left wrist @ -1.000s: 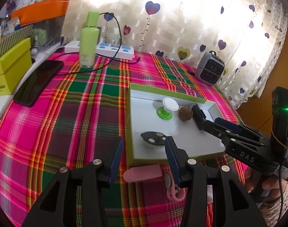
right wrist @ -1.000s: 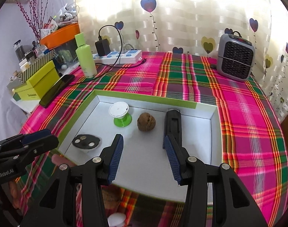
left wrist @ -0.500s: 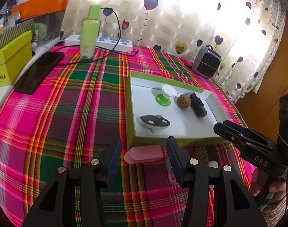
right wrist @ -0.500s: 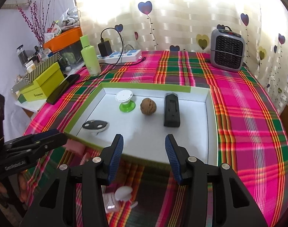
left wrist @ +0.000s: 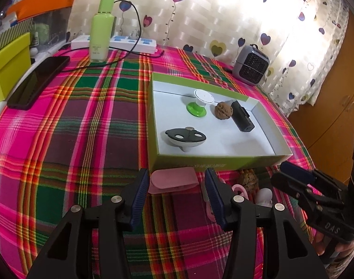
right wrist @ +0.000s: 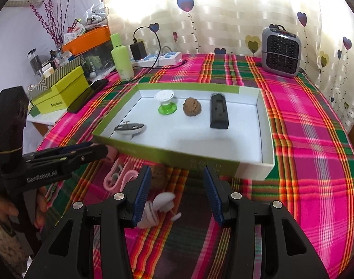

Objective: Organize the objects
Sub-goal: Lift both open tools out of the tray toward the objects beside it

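Note:
A shallow green box [left wrist: 214, 161] [right wrist: 177, 159] with a white floor holds a white-and-green stand [left wrist: 199, 103], a walnut [left wrist: 224, 109], a black block [left wrist: 242, 116] and a black-and-white oval piece [left wrist: 185, 137]. In front of it on the cloth lie a pink case [left wrist: 174, 180], a pink clip [right wrist: 118, 176], a second walnut [right wrist: 159, 176] and a small white piece [right wrist: 163, 204]. My left gripper [left wrist: 177, 186] [right wrist: 93, 150] stands open just short of the pink case. My right gripper [right wrist: 177, 182] [left wrist: 291, 174] is open over the cloth, with the walnut and white piece by its left finger.
A plaid cloth [left wrist: 84, 127] covers the table. At the back stand a green bottle [left wrist: 102, 30], a power strip [left wrist: 130, 43] with cables and a small grey heater [right wrist: 281, 51]. A black phone [left wrist: 37, 81] and yellow-green boxes [right wrist: 60, 93] sit at the left edge.
Both grippers have drawn back from the box. The right one, earlier above the box floor, now hangs over the cloth in front of it. The left jaws stand slightly wider.

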Action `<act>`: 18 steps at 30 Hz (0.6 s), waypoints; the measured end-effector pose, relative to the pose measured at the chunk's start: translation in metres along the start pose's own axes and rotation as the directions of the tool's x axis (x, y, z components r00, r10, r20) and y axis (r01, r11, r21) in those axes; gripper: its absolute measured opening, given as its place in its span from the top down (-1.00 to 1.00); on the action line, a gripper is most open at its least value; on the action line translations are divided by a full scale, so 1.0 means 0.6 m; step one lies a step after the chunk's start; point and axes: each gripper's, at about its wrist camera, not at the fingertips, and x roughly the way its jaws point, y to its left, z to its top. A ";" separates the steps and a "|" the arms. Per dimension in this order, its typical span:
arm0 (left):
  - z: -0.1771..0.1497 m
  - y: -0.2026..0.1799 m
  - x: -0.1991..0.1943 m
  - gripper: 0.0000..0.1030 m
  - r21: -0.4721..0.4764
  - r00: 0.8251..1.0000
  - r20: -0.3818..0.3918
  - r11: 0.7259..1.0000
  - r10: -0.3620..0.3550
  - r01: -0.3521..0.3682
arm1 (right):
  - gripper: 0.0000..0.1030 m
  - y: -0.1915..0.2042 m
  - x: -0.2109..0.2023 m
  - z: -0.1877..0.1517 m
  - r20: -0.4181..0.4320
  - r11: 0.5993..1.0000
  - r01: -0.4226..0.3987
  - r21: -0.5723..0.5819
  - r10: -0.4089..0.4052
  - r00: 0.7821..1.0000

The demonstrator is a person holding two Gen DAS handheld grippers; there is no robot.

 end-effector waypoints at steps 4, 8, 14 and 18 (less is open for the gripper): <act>0.002 -0.002 0.007 0.07 0.008 1.000 -0.006 1.000 0.009 -0.009 | 0.08 0.002 -0.001 -0.009 -0.005 1.000 -0.010 0.013 0.010 1.000; 0.001 -0.003 0.013 0.07 0.008 1.000 -0.016 1.000 0.003 -0.002 | 0.08 0.003 -0.001 -0.022 -0.016 0.999 -0.032 0.033 0.033 0.999; -0.004 -0.006 0.006 0.07 0.000 0.999 -0.020 0.999 -0.038 0.038 | 0.08 0.006 0.002 -0.036 -0.034 0.998 -0.048 0.047 0.050 0.998; -0.013 -0.015 -0.001 0.07 0.006 0.998 -0.032 0.998 -0.060 0.060 | 0.07 0.008 0.000 -0.038 -0.032 0.998 -0.039 0.040 0.041 0.999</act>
